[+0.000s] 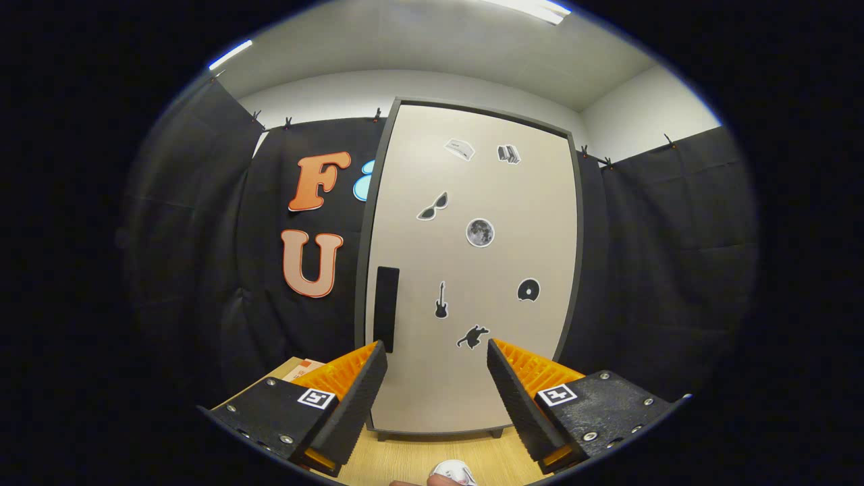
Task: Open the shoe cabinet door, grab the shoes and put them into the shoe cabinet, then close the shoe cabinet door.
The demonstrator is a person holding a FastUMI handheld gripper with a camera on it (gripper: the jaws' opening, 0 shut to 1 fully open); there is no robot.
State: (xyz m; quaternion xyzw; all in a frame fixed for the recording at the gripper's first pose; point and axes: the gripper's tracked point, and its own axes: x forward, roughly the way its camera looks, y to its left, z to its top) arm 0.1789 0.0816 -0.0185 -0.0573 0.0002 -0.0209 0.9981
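So the hand-held gripper (437, 361) is spread wide, holding nothing. Straight ahead stands the tall beige shoe cabinet door (472, 270), shut; its upright black handle (386, 307) sits just above the left finger.

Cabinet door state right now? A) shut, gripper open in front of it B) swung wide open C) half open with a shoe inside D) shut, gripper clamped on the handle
A: the shoe cabinet door sits flush in its frame, and the gripper stands open ahead of it, its fingers apart and off the dark handle.
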